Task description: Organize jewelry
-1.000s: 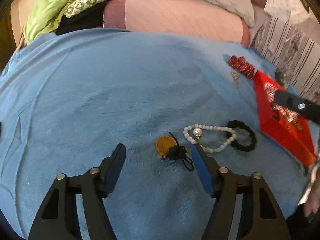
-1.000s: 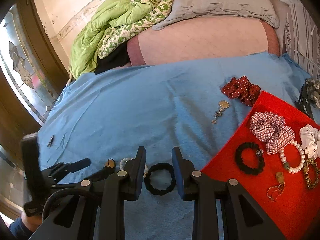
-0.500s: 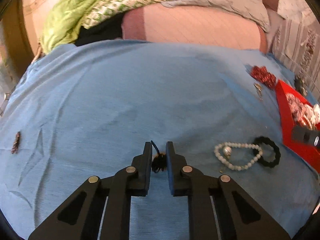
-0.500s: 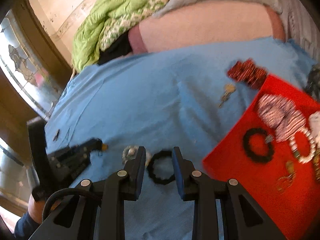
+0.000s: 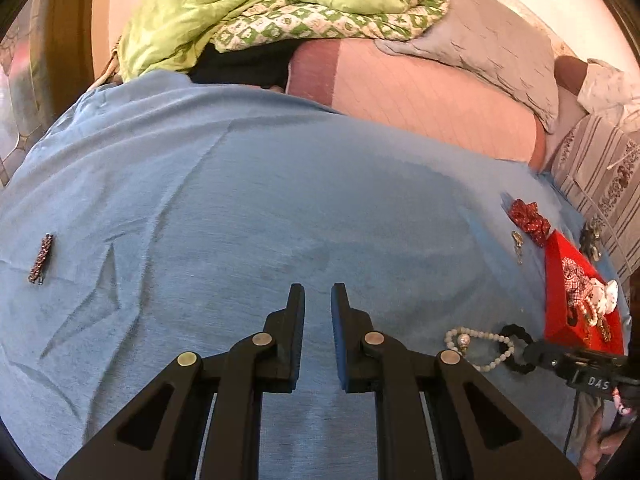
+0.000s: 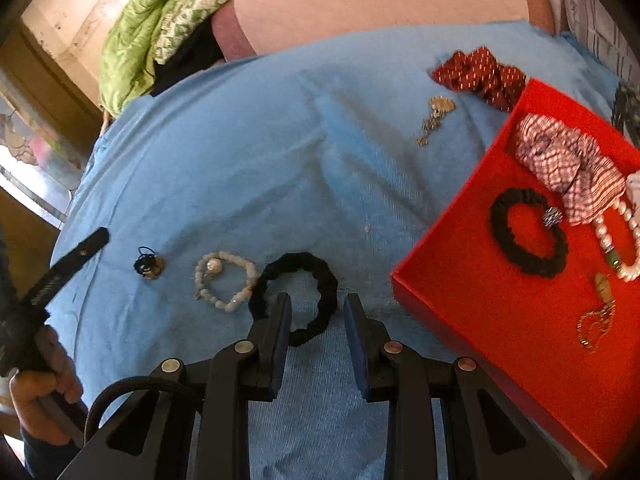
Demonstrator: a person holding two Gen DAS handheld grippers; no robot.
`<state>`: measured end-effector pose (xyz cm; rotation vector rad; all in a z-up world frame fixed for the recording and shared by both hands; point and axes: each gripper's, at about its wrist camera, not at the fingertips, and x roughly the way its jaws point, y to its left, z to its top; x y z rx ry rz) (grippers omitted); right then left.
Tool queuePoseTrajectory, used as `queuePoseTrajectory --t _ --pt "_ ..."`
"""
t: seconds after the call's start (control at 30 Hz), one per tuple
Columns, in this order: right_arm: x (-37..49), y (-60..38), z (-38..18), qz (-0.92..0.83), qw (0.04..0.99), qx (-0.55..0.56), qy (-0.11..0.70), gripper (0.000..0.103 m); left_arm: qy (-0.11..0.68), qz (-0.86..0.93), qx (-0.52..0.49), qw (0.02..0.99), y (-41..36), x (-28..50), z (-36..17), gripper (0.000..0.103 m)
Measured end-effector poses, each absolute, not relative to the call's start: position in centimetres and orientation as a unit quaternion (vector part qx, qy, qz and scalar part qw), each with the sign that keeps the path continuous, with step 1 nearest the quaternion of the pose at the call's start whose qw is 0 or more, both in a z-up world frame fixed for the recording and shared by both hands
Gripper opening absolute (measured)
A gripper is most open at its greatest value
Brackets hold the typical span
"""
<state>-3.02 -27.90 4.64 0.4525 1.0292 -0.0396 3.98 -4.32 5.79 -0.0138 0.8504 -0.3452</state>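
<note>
A blue bedspread [image 5: 280,208] fills most of both views. Behind it, upper frame, a pink mattress [image 5: 420,88], a green quilt [image 5: 248,4] upper left and a grey pillow [image 5: 492,48] upper right. A wood door frame [image 6: 44,80] runs along the left edge of the right view.

Red tray [image 6: 500,340], lower right of the right view, holds a checked scrunchie [image 6: 568,160], a black scrunchie [image 6: 528,232] & a pearl bracelet [image 6: 616,240].

Left gripper [image 5: 317,294], bottom centre: narrow gap, nothing between the jaws. Right gripper [image 6: 315,304]: jaws apart, over a black hair tie [image 6: 296,296] on the spread, 1 finger over its ring.

Left of that: white bead bracelet [image 6: 224,280], then a small pendant w/ black cord [image 6: 149,266]. Dotted red scrunchie [image 6: 480,72] & gold earring [image 6: 436,116] upper right. Beaded clip [image 5: 41,258], far left of the left view.
</note>
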Motion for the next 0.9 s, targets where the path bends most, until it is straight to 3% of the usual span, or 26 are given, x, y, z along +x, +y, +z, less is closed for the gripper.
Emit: queuePoseTrajectory --t 0.17,0.2,0.27,0.3,0.4,0.5,0.7,0.83,0.9 --pt "-2.2 -27.3 4.2 -0.03 0.847 0.198 0.492 0.029 0.432 -0.186 0.015 0.882 -5.4 3.8 4.8 0.014" --pt "-2.0 -27.2 4.1 -0.035 0.848 0.194 0.493 0.027 0.432 -0.187 0.021 0.882 -5.7 3.7 4.7 0.018" --pt "-1.8 -27.0 4.0 -0.04 0.849 0.183 0.494 0.023 0.433 -0.192 0.035 0.88 -6.5 3.3 4.4 0.048" --pt "-1.6 -26.8 4.1 -0.043 0.851 0.173 0.494 0.019 0.433 -0.191 0.041 0.88 -6.7 3.1 4.3 0.051" --pt "-1.3 -27.0 4.3 -0.045 0.852 0.174 0.491 0.012 0.436 -0.193 0.062 0.877 -7.9 2.9 3.8 0.052" --pt "-1.5 -27.5 4.4 -0.041 0.852 0.182 0.489 0.012 0.433 -0.181 0.098 0.877 -9.1 2.7 2.9 0.052" --pt "-1.9 -27.6 4.2 -0.035 0.851 0.186 0.49 0.012 0.409 -0.148 0.16 0.886 -11.0 2.5 1.6 0.036" --pt "-1.9 -27.6 4.2 -0.036 0.851 0.185 0.49 0.012 0.399 -0.149 0.186 0.885 -11.9 2.2 1.3 0.016" --pt "-2.0 -27.5 4.2 -0.037 0.852 0.181 0.49 0.012 0.395 -0.148 0.199 0.885 -12.3 2.0 1.3 0.012"
